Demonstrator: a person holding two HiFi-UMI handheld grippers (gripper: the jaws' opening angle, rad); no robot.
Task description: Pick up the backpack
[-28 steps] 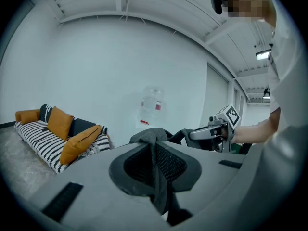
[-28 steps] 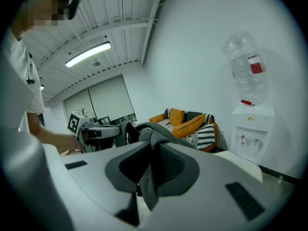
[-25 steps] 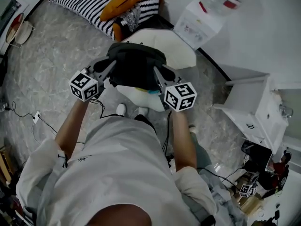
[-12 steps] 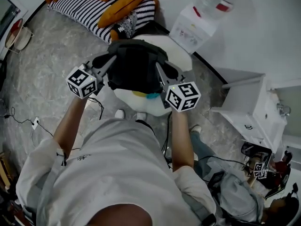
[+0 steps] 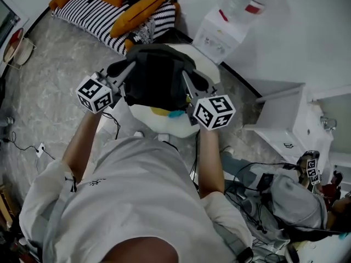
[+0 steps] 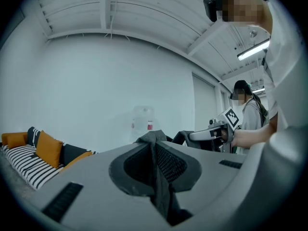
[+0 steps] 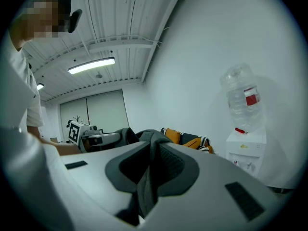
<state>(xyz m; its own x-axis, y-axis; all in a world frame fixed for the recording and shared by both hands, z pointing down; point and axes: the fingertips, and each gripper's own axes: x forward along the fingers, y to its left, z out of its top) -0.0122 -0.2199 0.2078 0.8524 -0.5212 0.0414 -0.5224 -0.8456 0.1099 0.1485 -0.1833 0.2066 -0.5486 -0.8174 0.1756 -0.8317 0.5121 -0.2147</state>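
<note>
Marbled floor [image 5: 55,64], backpack [image 5: 156,80] hanging crosswise, left gripper [image 5: 130,67], right gripper [image 5: 185,78] pinching it

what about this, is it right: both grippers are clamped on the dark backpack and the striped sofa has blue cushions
Not quite. The head view shows the striped sofa has orange cushions, not blue. The left gripper and right gripper are indeed both clamped on the dark backpack.

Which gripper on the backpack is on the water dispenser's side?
The right gripper, jaws shut on the backpack: the water dispenser stands just beyond it, while the left gripper is toward the striped sofa.
</note>
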